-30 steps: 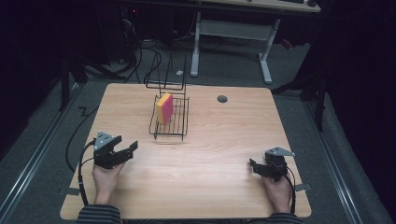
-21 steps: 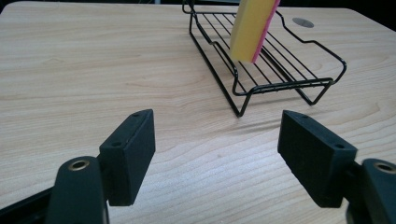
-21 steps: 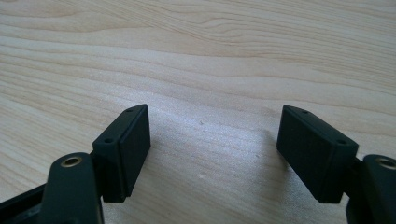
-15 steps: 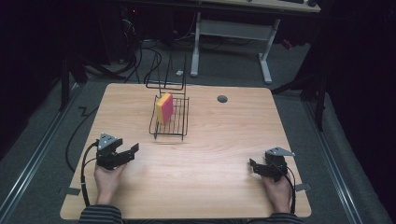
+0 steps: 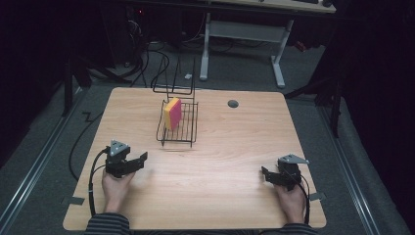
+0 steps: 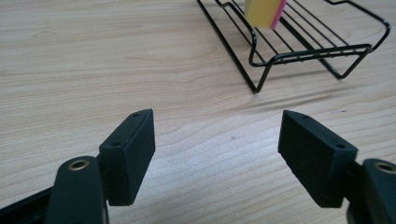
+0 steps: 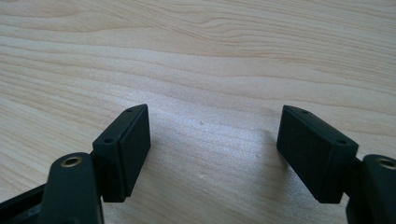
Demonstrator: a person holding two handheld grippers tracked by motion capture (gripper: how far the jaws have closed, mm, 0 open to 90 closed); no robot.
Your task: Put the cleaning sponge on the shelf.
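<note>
The wooden table (image 5: 215, 196) carries everything, and both of the person's forearms come in over its near edge, lying flat with the hands resting low on the wood. The black wire rack (image 5: 177, 128) stands ahead of the left gripper (image 5: 139, 160) and a little to its right, near but apart from it; in the left gripper view its near corner (image 6: 261, 70) sits beyond the jaw tips. The left hand (image 5: 116, 188) wraps the gripper body from behind, the wrist angled so that the jaws point forward and inward toward the rack, close above the tabletop. Those jaws are spread wide with only bare wood between them. The right hand (image 5: 289, 199) holds the right gripper (image 5: 266, 175) well away from the rack, aimed inward across the table; its jaws too are released, gaping over bare wood (image 7: 210, 135). The yellow and pink sponge (image 5: 172, 112) stands on edge inside the rack, toward its left side, farther from the left gripper than the rack's front rail.
</note>
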